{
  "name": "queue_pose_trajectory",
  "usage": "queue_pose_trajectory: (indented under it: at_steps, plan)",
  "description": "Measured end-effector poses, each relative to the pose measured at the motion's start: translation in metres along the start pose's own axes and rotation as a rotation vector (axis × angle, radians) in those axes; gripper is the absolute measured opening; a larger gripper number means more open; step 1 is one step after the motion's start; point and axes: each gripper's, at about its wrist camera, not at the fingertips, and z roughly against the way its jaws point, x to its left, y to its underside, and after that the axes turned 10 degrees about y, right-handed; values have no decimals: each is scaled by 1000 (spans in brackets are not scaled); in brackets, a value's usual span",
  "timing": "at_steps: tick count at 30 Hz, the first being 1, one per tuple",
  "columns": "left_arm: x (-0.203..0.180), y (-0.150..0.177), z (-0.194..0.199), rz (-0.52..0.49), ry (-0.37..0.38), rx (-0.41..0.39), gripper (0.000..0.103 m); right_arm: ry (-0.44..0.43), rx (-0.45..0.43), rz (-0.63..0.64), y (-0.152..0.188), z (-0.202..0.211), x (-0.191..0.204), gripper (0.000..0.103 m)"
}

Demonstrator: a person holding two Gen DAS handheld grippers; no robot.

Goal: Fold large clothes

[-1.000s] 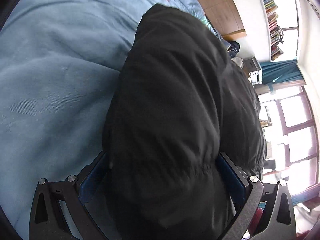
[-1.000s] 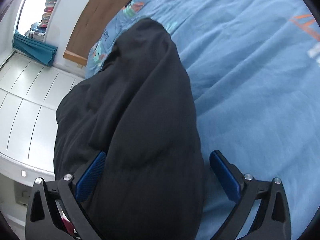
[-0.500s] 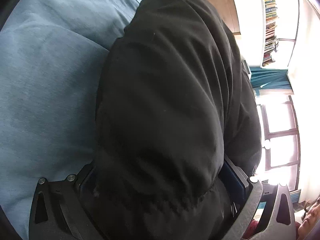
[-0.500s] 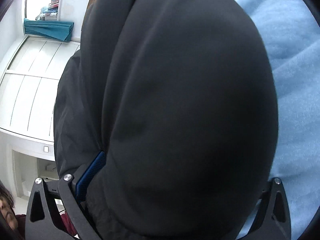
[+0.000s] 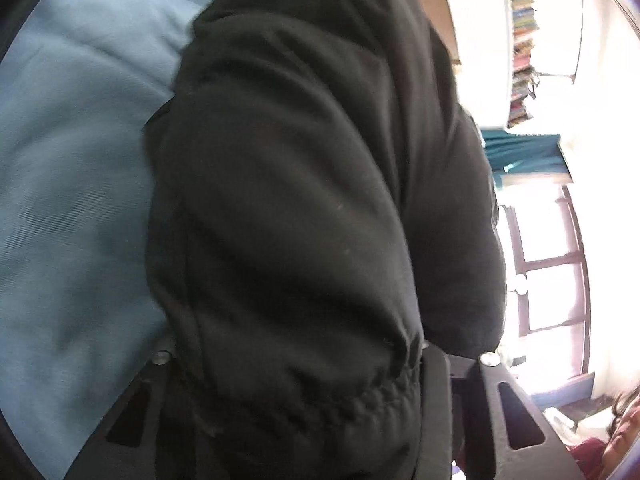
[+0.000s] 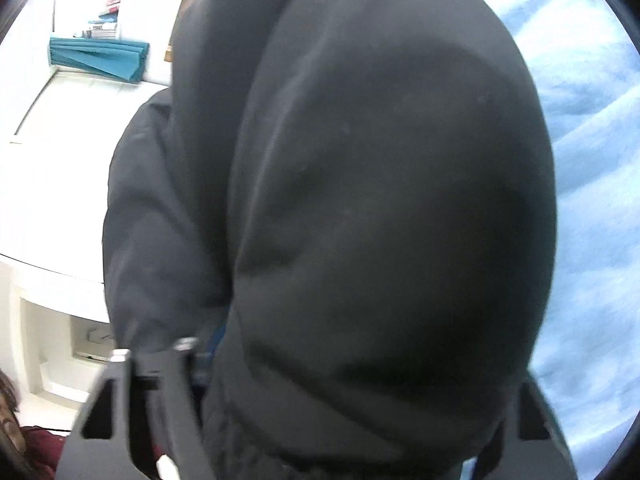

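Note:
A large black garment (image 5: 304, 200) fills most of the left wrist view and drapes over my left gripper (image 5: 300, 360), whose fingers have come together on its gathered hem; the fingertips are hidden by cloth. The same black garment (image 6: 380, 200) fills the right wrist view and bulges over my right gripper (image 6: 352, 368), which is shut on it; only the left finger's blue pad (image 6: 214, 344) peeks out. The garment is lifted off the blue bedspread (image 5: 72, 200).
The blue bedspread (image 6: 592, 200) lies to the right in the right wrist view. A bookshelf (image 5: 520, 40), a teal curtain (image 5: 520, 152) and a bright window (image 5: 552, 260) are behind. White cabinets (image 6: 52, 160) stand to the left. The person (image 5: 616, 440) is at the corner.
Both grippers have closed from wide open onto the black garment and lifted it, so the cloth now covers the fingers and more of each view.

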Motion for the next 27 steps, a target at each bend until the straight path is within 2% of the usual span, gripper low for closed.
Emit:
queue_pose_trajectory:
  at_steps: [1,4,10,16,18,21,25,27]
  plan:
    - [-9,1,-2,-16,9,2,33,-8,-1,13,1,1,9,41]
    - [-37,9,-1,-43,61,-11,29,-11,-6,53,3,6,34,31]
    - [-104,28,26,-133,173,-46,27,-34,-71,140,2,34,99,25]
    - [-147,51,62,-160,217,-72,27,-65,-121,172,15,83,143,25]
    - [-153,62,72,-182,207,-61,28,-68,-133,173,32,104,149,25]
    - [-145,75,81,-176,155,-52,28,-67,-134,180,46,112,152,25]
    - [-113,85,73,-157,53,-31,29,-43,-119,135,54,93,130,25]
    - [-88,90,67,-158,-29,-8,29,-8,-103,117,56,69,116,25]
